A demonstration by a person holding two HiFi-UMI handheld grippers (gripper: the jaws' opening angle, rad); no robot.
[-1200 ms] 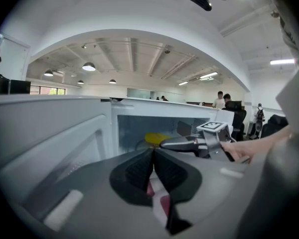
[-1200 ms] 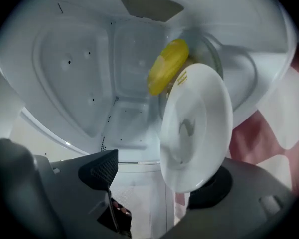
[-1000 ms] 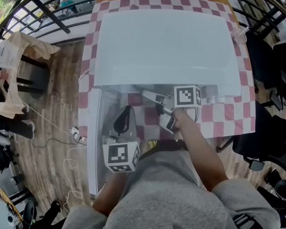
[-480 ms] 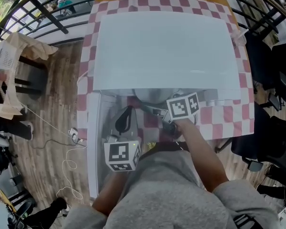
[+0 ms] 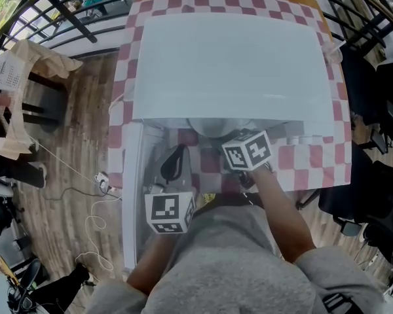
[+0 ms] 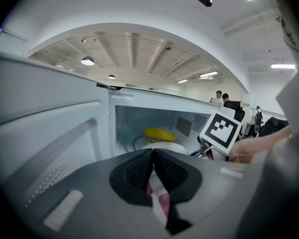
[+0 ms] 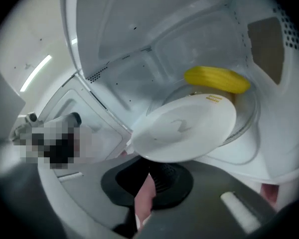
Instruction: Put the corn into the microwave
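The corn [image 7: 217, 78] lay on the plate [image 7: 184, 128] inside the microwave [image 5: 229, 64] — placing looked done. The right gripper [image 7: 148, 176] sat closed and empty just under the plate's rim. The left gripper [image 6: 153, 166], closed on nothing, hung by the open door [image 6: 50, 143]. Next, probably: draw the right gripper out, then swing the door shut. The plate's small print was unreadable.

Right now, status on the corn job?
Left gripper shut, empty. Right gripper just closed, empty, at the plate rim. Corn on plate inside microwave. Door open, way clear.
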